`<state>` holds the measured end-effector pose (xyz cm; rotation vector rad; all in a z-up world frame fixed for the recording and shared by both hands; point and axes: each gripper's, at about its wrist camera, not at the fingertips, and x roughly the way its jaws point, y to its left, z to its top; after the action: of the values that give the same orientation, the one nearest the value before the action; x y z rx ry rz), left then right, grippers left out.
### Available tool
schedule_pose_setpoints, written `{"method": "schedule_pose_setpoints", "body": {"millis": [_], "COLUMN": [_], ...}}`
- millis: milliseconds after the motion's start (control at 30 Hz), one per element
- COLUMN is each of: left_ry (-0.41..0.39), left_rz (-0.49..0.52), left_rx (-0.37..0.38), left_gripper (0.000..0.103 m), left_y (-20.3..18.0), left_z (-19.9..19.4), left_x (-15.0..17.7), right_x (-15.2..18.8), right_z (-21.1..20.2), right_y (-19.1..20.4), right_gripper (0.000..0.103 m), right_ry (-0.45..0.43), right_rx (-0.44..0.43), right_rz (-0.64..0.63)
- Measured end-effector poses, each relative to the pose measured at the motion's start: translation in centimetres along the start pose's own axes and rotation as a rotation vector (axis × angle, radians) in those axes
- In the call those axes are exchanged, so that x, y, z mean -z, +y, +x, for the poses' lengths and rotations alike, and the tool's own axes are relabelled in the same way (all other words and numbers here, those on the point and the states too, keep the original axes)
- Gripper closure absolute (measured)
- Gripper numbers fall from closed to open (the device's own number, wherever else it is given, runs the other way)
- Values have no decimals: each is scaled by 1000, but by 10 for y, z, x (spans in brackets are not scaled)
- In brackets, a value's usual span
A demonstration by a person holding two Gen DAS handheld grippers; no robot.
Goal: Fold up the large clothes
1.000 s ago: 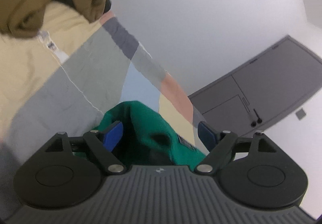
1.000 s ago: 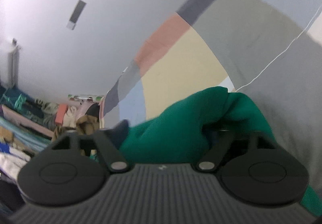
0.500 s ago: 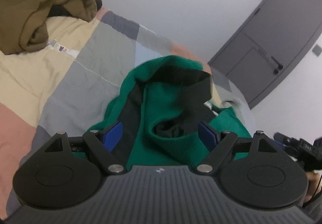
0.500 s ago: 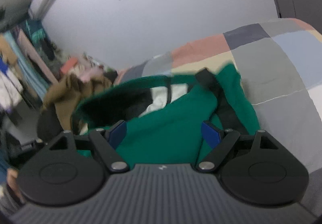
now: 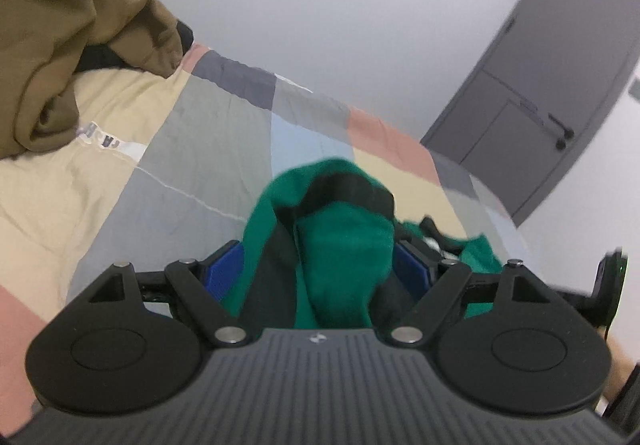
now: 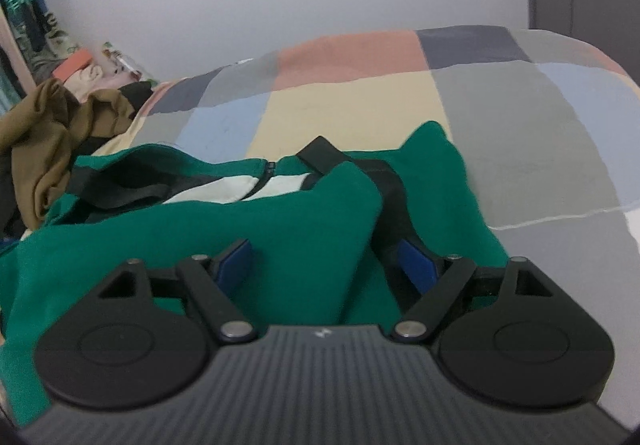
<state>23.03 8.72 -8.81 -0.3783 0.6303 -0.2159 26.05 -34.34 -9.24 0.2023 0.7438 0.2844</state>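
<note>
Green fleece garment with black trim (image 6: 280,229): bunched between both wide-set grippers, right gripper (image 6: 328,263) closing, left gripper (image 5: 318,259) apparently gripping; best spread flat first.

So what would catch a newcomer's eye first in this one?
The bright green garment with black trim fills the foreground of both wrist views, bunched between the blue pads of the left claw and the closing right claw. Behind lie the pastel patchwork bedspread and a heap of olive-brown clothing at far left.

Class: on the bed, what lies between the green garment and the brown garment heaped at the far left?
In the left wrist view, only bare patchwork bedspread separates the green garment from the brown garment.
</note>
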Motion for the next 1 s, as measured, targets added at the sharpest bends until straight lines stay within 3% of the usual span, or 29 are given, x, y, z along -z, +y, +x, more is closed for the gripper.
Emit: {"method": "schedule_pose_setpoints", "body": {"millis": [67, 133, 233, 433, 533, 567, 667, 867, 1000], "left_ry": [6, 31, 66, 130, 161, 161, 115, -38, -94], "left_rz": [-35, -61, -55, -89, -74, -59, -12, -172, -244], "left_rx": [-2, -16, -45, -2, 11, -1, 3, 89, 78], "left_gripper": [19, 19, 22, 39, 70, 88, 95, 97, 97], "left_y": [7, 13, 18, 25, 22, 20, 17, 44, 58], "left_z": [15, 34, 59, 104, 121, 122, 114, 78, 67], "left_x": [-10, -18, -27, -43, -44, -42, -44, -67, -75], "right_x": [-4, -6, -9, -27, -32, -33, -35, -43, -52], "right_z": [7, 13, 10, -17, -26, -27, -29, -47, -50], "right_y": [4, 11, 16, -3, -17, -22, -33, -47, -53], "right_gripper": [49, 83, 97, 98, 98, 98, 98, 98, 98], "right_ry": [19, 43, 26, -117, -171, -183, -228, -362, -453], "right_rx": [-17, -5, -6, 16, 62, 81, 151, 239, 294], "right_rz": [-17, -51, -98, -27, 15, 31, 59, 94, 123]}}
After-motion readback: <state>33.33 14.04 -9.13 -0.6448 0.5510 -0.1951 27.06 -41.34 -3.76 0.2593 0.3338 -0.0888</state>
